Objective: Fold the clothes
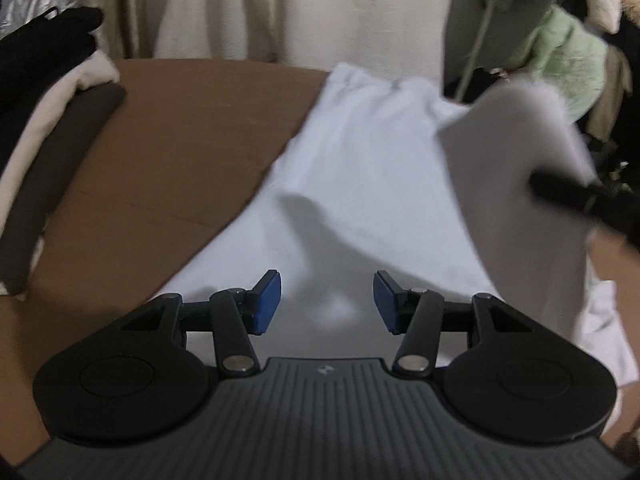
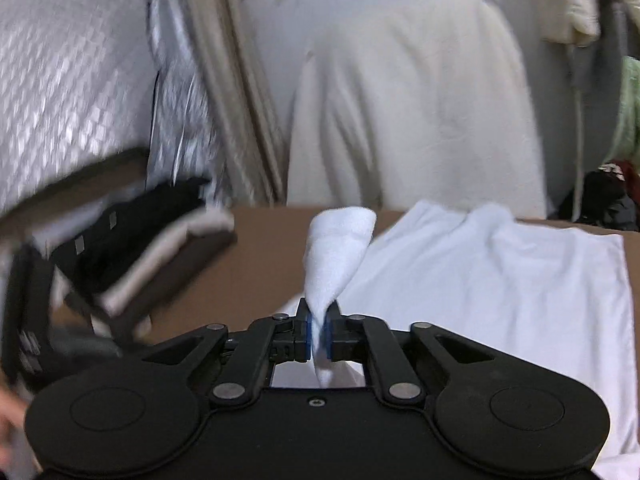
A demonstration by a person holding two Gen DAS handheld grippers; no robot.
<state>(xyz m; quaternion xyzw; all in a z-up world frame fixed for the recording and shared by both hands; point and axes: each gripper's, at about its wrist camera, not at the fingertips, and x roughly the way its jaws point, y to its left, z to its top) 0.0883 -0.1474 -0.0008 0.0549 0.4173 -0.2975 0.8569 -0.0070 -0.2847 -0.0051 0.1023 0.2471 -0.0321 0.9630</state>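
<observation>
My right gripper (image 2: 319,334) is pinching a corner of the white cloth (image 2: 492,280): the blue pads (image 2: 308,336) sit close on either side of a thin fold, which stands up past the fingertips as a cone. In the left view that gripper comes in from the right edge as a dark blurred bar with a flap of cloth lifted over the rest.

My left gripper (image 1: 327,303) is spread, nothing between its pads (image 1: 269,300); it hangs over the near part of the cloth (image 1: 360,184) and I can't tell if it touches.

The cloth lies mostly flat on the brown table (image 1: 172,152), running from my near side toward the far edge, with wrinkles at the far end.

Pile of folded clothes (image 1: 44,120) at the table's left: black on top, cream under it, dark brown lowest. It is well apart from the cloth. In the right view the pile is smeared by blur.

Behind the table: pale hanging fabric (image 2: 416,112), a shiny quilted sheet (image 2: 68,64) at left, and a green fluffy item (image 1: 568,60) at right.
</observation>
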